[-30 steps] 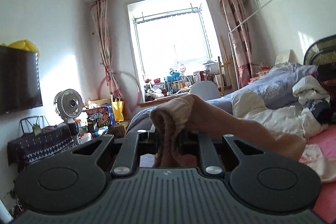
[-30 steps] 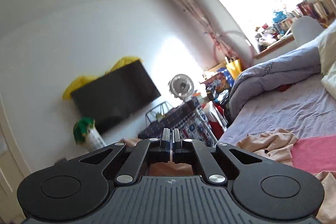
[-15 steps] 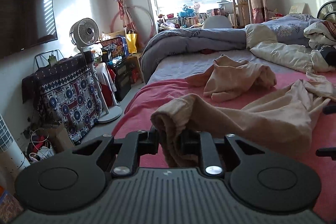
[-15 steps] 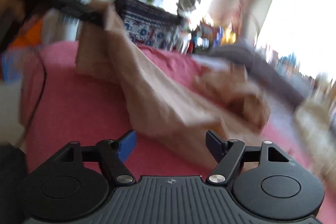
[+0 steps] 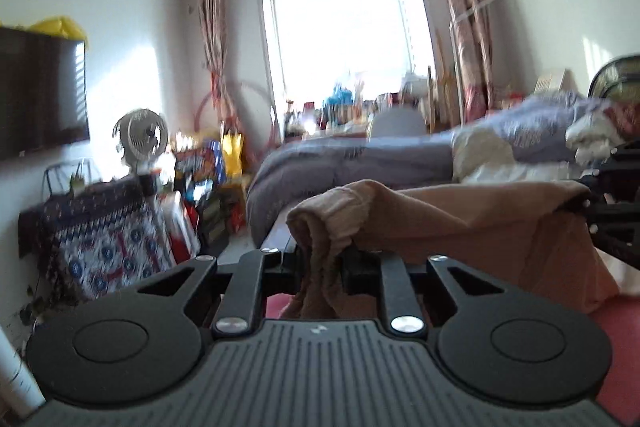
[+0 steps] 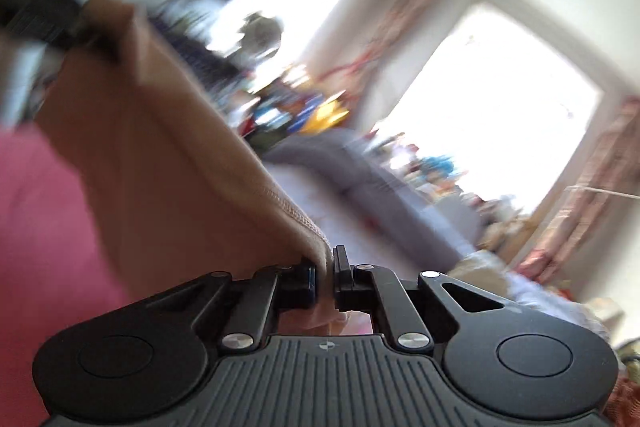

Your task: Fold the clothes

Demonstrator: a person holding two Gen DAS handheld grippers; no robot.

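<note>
A beige garment (image 5: 472,223) is stretched in the air between my two grippers, above the pink bedsheet (image 5: 624,331). My left gripper (image 5: 322,261) is shut on a bunched end of it. My right gripper (image 6: 325,275) is shut on another edge of the same beige garment (image 6: 160,155); its black body also shows at the right edge of the left wrist view (image 5: 616,203). The right wrist view is blurred by motion. The garment's lower part hangs out of sight.
A grey duvet (image 5: 360,163) and white bedding (image 5: 480,155) lie farther up the bed. A patterned cabinet (image 5: 108,227) with a fan (image 5: 140,139) stands at the left by a wall TV (image 5: 40,91). The pink sheet (image 6: 40,227) lies below.
My right gripper was open over the garment half a second ago and is now shut on its edge. Both grippers have lifted the garment up off the bed.
</note>
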